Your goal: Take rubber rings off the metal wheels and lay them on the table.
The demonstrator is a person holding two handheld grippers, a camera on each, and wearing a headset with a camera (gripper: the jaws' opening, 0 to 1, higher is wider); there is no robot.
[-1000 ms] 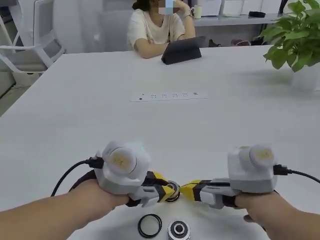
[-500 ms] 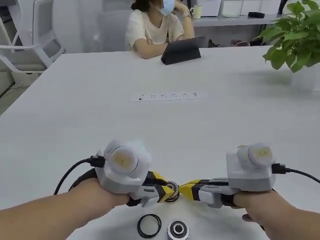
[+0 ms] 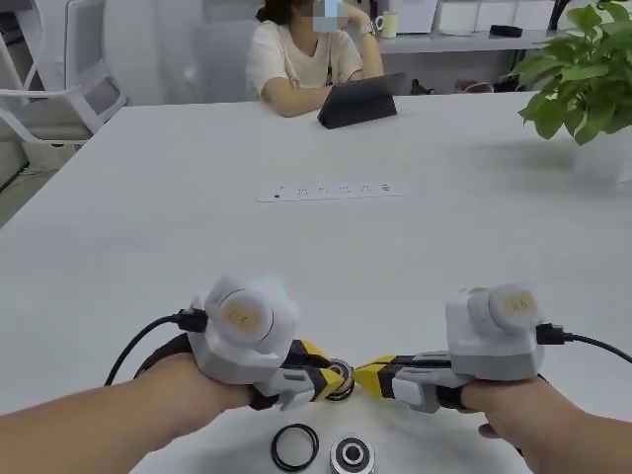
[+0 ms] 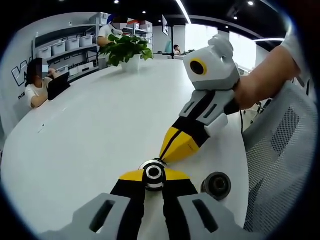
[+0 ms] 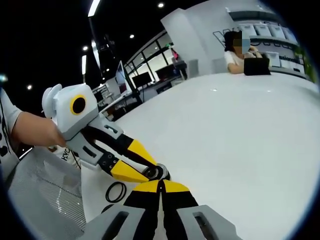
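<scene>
My left gripper (image 3: 331, 378) (image 4: 153, 176) is shut on a small metal wheel (image 3: 340, 378) (image 4: 154, 171) with a black rubber ring around its rim, held just above the white table (image 3: 316, 267). My right gripper (image 3: 357, 376) (image 5: 160, 184) comes in from the right. Its jaws are shut and their tips pinch the rubber ring at the wheel's (image 5: 155, 172) edge. A loose black rubber ring (image 3: 295, 445) (image 5: 116, 191) lies flat on the table below the grippers. A second metal wheel (image 3: 353, 454) (image 4: 216, 185) lies beside it.
A white power strip (image 3: 331, 189) lies mid-table. At the far side a person (image 3: 301, 54) sits by a dark tablet (image 3: 357, 99). A potted plant (image 3: 583, 69) stands at the far right, and a white chair (image 3: 69, 59) at the far left.
</scene>
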